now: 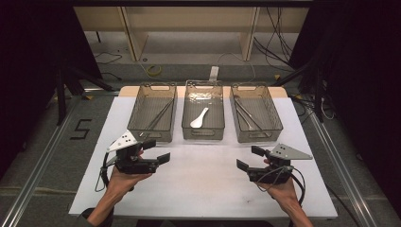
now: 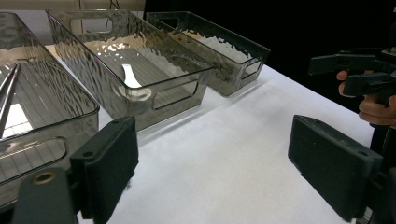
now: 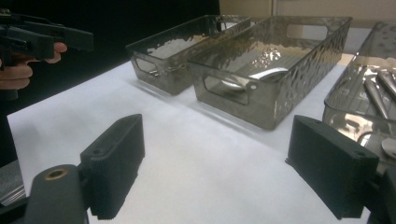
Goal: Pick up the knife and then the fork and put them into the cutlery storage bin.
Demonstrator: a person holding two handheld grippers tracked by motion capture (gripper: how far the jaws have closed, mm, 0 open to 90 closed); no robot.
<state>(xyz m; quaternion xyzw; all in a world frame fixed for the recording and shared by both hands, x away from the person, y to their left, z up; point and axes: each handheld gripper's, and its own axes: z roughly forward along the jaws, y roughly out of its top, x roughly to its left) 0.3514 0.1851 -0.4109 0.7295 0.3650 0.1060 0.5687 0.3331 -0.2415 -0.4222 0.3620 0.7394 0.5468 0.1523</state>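
Three clear smoky plastic bins stand in a row at the far side of the white table top [image 1: 203, 175]. The left bin [image 1: 152, 112] holds long thin metal utensils. A white spoon [image 1: 199, 118] lies in the middle bin [image 1: 204, 109], also visible as the spoon [image 2: 131, 77]. The right bin [image 1: 255, 111] holds metal cutlery [image 3: 376, 93]. My left gripper [image 1: 157, 151] hovers open in front of the left bin, nothing between its pads. My right gripper [image 1: 250, 158] hovers open in front of the right bin, also with nothing in it.
The table sits on a grey floor with a "5" marked at left [image 1: 81, 128]. Wooden shelving legs and cables [image 1: 153, 71] lie beyond the table's far edge. Bare white surface stretches between the two grippers.
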